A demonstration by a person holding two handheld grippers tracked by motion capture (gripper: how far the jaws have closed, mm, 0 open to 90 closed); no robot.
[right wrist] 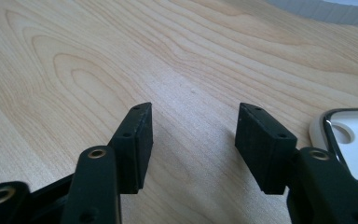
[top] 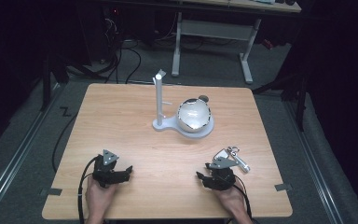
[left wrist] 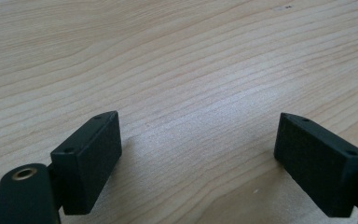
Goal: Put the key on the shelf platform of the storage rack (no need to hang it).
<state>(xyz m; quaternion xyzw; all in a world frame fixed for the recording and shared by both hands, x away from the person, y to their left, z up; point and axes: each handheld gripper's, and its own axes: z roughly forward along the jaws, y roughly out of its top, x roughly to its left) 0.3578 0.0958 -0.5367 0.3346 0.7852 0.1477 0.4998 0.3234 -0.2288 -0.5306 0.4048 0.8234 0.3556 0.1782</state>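
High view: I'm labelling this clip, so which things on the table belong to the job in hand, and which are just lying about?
Likely in the job: key bunch beside the open, empty right gripper; perhaps the white stand with its peg.
Lying about: shiny bowl on the stand's base; small dark disc behind it.

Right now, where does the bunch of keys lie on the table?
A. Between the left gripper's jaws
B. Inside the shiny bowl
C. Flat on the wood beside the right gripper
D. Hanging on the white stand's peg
C: in the high view the bunch of keys lies on the table just beside the right gripper, whose jaws stand open on nothing.
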